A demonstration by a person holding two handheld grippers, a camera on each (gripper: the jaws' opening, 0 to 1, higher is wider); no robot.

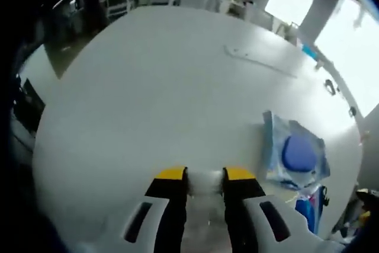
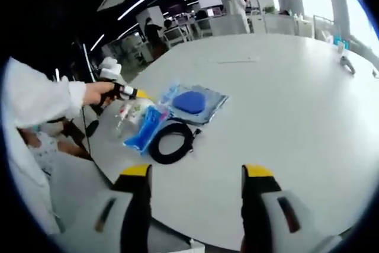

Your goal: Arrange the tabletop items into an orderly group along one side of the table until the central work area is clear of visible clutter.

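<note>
The items sit bunched near one edge of the large white oval table, which suits the task of grouping them along a side and leaving the middle bare. In the right gripper view, a clear plastic bag holding a round blue pad lies beside a flat blue packet, and a coiled black cable rests just beside both, nearer the camera. The left gripper, held by a hand in a white sleeve, reaches in at the far side of this cluster, and something clear and crinkled lies under it; what it is cannot be told. In the left gripper view its yellow-tipped jaws stand close together with something pale and glassy between them, probably pinched, though I cannot tell for certain. The right gripper hangs over bare tabletop with its jaws spread wide and empty, likely waiting its turn.
</note>
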